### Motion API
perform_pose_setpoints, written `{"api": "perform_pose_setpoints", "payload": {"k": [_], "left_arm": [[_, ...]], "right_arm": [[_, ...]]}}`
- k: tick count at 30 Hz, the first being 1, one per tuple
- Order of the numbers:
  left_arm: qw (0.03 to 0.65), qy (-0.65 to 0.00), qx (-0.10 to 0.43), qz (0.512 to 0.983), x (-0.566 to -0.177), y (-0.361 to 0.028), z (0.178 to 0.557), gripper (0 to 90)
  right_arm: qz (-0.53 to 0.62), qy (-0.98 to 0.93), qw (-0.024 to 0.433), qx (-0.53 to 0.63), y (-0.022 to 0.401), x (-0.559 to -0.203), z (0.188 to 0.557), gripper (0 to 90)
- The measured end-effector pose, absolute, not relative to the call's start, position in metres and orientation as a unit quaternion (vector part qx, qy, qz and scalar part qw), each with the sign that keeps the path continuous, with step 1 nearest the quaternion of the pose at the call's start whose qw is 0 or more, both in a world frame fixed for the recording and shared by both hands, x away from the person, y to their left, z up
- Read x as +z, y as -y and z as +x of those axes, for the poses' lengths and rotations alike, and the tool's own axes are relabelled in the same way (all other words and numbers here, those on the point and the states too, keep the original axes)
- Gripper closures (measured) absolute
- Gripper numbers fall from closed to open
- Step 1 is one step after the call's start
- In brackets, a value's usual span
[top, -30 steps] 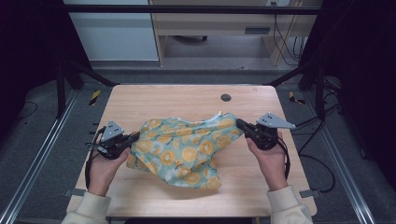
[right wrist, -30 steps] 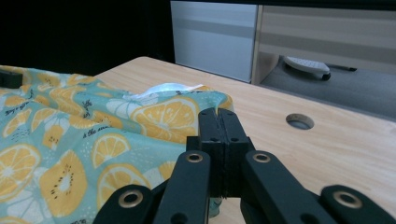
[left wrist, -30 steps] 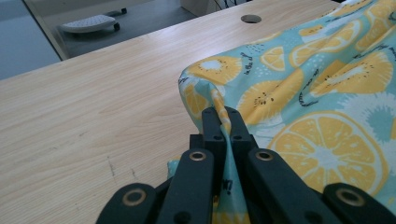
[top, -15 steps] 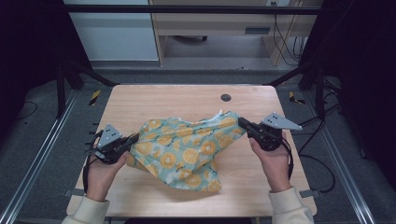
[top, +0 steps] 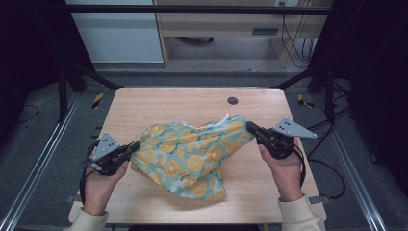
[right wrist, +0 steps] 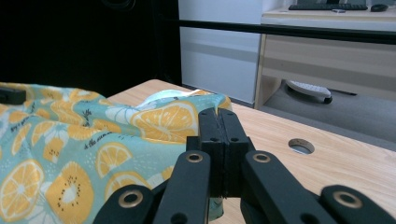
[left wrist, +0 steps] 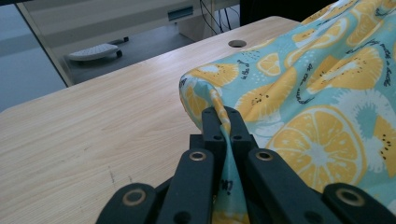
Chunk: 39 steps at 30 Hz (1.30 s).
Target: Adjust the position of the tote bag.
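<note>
A light blue cloth (top: 192,156) printed with orange slices hangs stretched between both grippers over the wooden table (top: 159,103). My left gripper (top: 136,144) is shut on the cloth's left edge; the hem (left wrist: 219,105) runs pinched between the two black jaws of my left gripper (left wrist: 220,113). My right gripper (top: 250,126) is shut on the cloth's right corner (right wrist: 212,103), and the jaws of my right gripper (right wrist: 218,114) press flat together. The lower part of the cloth (top: 204,190) droops onto the table near the front edge.
A round cable hole (top: 233,100) sits in the table at the back, also seen as a cable hole (left wrist: 237,43) and a cable hole (right wrist: 301,145). A desk (top: 221,24) stands beyond the table. Metal floor rails (top: 41,163) run along both sides.
Both grippers have drawn apart and toward the person, pulling the cloth wider and tauter between them. The grips on the cloth are unchanged.
</note>
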<state>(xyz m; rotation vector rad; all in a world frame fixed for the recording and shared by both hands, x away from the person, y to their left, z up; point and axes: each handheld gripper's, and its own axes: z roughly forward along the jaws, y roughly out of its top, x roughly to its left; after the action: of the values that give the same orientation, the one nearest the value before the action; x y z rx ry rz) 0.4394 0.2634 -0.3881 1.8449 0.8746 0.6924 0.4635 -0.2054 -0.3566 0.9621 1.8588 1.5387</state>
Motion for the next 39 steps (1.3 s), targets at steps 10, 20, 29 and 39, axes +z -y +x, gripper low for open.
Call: {"api": "perform_pose_setpoints", "payload": {"k": [10, 20, 29, 39], "left_arm": [[0.484, -0.353, 0.285, 0.748, -0.391, -0.266, 0.429, 90.0], [0.490, -0.335, 0.289, 0.751, -0.394, -0.270, 0.407, 90.0], [0.495, -0.329, 0.286, 0.752, -0.396, -0.274, 0.397, 90.0], [0.501, -0.331, 0.263, 0.755, -0.405, -0.278, 0.393, 90.0]], "right_arm": [[0.344, -0.695, 0.273, 0.569, 0.205, -0.355, 0.459, 90.0], [0.330, -0.701, 0.266, 0.573, 0.204, -0.355, 0.440, 90.0], [0.323, -0.705, 0.255, 0.578, 0.208, -0.361, 0.426, 90.0], [0.318, -0.720, 0.244, 0.567, 0.210, -0.371, 0.421, 90.0]]}}
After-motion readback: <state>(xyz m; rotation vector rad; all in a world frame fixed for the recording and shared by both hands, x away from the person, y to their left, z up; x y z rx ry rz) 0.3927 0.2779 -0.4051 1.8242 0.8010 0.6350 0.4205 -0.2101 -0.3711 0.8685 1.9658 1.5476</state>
